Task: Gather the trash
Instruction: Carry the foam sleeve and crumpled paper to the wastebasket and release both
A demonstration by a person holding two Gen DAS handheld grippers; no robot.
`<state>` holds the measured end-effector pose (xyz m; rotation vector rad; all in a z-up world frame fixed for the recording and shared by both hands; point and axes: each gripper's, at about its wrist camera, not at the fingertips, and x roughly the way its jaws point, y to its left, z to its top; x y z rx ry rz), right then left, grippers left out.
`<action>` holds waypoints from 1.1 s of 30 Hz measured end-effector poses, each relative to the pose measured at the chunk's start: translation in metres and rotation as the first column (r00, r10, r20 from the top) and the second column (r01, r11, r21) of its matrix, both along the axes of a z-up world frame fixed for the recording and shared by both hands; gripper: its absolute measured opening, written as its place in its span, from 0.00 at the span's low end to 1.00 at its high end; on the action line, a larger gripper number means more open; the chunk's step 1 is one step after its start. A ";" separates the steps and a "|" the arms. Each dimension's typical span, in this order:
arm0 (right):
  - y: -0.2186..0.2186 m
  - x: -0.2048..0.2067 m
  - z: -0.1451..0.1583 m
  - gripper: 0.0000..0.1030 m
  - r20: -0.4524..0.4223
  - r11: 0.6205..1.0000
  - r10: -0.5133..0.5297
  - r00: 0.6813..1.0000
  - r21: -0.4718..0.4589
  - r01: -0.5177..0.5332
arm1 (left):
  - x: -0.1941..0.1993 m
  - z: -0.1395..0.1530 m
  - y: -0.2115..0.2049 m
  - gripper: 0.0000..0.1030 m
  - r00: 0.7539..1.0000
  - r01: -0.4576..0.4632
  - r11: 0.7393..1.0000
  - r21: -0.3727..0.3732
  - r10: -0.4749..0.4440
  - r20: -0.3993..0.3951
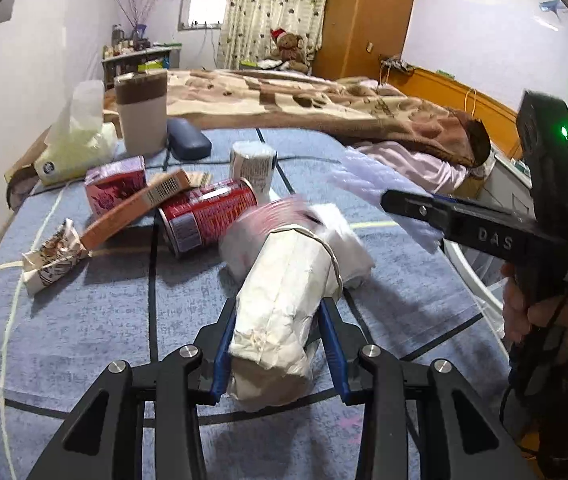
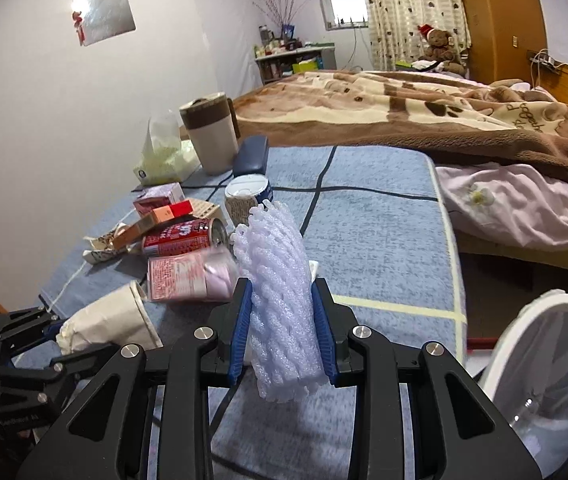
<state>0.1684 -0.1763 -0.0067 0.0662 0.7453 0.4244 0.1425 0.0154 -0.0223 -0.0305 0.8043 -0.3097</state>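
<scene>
With my left gripper [image 1: 280,344] jaws pinching a crumpled paper cup [image 1: 284,312] and my right gripper [image 2: 284,328] jaws squeezing a foam net [image 2: 280,280], I feared either soft piece could slip before reaching the bin [image 2: 524,320] off the surface's right edge.

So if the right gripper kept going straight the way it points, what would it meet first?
Probably the white upright can, beyond the foam net that the right gripper grips; depth is unclear, so the blue mat might come first.

Two close wrist views angled down along the jaws, sharing the littered blue mat [image 1: 84,312] [image 2: 384,240].
</scene>
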 end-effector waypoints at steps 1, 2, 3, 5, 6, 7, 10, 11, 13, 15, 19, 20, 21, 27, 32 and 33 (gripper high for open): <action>-0.001 -0.003 0.002 0.31 0.004 1.000 -0.003 1.000 0.003 0.003 | -0.003 0.003 0.000 0.39 1.000 0.005 1.000 -0.004 -0.004 0.007; -0.003 -0.005 0.003 0.31 0.008 1.000 -0.007 1.000 0.006 0.007 | -0.006 0.006 -0.001 0.39 1.000 0.002 1.000 -0.006 -0.002 0.015; -0.005 -0.008 0.005 0.31 0.013 1.000 -0.010 1.000 0.012 0.010 | -0.008 0.009 -0.002 0.39 1.000 -0.001 1.000 -0.007 0.001 0.022; -0.009 -0.012 0.008 0.31 0.024 1.000 -0.019 1.000 0.022 0.018 | -0.012 0.013 -0.006 0.39 1.000 -0.001 1.000 -0.011 0.001 0.031; -0.012 -0.015 0.010 0.31 0.028 0.999 -0.025 0.999 0.026 0.025 | -0.013 0.015 -0.007 0.39 0.999 -0.001 1.000 -0.012 0.001 0.036; -0.014 -0.017 0.011 0.31 0.032 0.999 -0.031 0.999 0.029 0.030 | -0.015 0.018 -0.008 0.39 0.999 0.001 1.000 -0.013 -0.001 0.042; -0.019 -0.026 0.016 0.31 0.046 0.998 -0.049 0.998 0.036 0.048 | -0.019 0.025 -0.010 0.39 0.998 0.001 1.000 -0.020 0.000 0.060; -0.020 -0.028 0.017 0.31 0.052 0.998 -0.056 0.997 0.037 0.054 | -0.021 0.027 -0.011 0.39 0.998 0.000 1.000 -0.020 0.001 0.065; -0.025 -0.035 0.021 0.31 0.066 0.997 -0.071 0.995 0.038 0.068 | -0.024 0.031 -0.016 0.39 0.997 0.004 1.000 -0.015 -0.003 0.076; -0.030 -0.043 0.023 0.31 0.078 0.996 -0.088 0.993 0.042 0.085 | -0.027 0.035 -0.022 0.39 0.996 0.012 1.000 -0.014 -0.011 0.087; -0.045 -0.056 0.029 0.31 0.098 0.990 -0.132 0.986 0.056 0.127 | -0.034 0.046 -0.035 0.39 0.992 0.027 1.000 -0.009 -0.026 0.122; -0.049 -0.059 0.031 0.31 0.103 0.988 -0.146 0.984 0.056 0.141 | -0.035 0.048 -0.038 0.39 0.991 0.030 0.999 -0.011 -0.028 0.127; -0.053 -0.062 0.032 0.31 0.110 0.987 -0.158 0.981 0.056 0.152 | -0.035 0.050 -0.041 0.39 0.991 0.035 0.999 -0.012 -0.033 0.132; -0.076 -0.079 0.038 0.31 0.141 0.971 -0.238 0.961 0.055 0.232 | -0.041 0.059 -0.064 0.39 0.986 0.052 0.999 -0.012 -0.050 0.162; -0.095 -0.088 0.038 0.31 0.154 0.951 -0.308 0.939 0.038 0.306 | -0.043 0.064 -0.092 0.39 0.980 0.089 0.996 0.002 -0.088 0.181; -0.101 -0.090 0.038 0.31 0.152 0.949 -0.316 0.936 0.044 0.313 | -0.043 0.064 -0.098 0.39 0.978 0.098 0.995 0.006 -0.097 0.185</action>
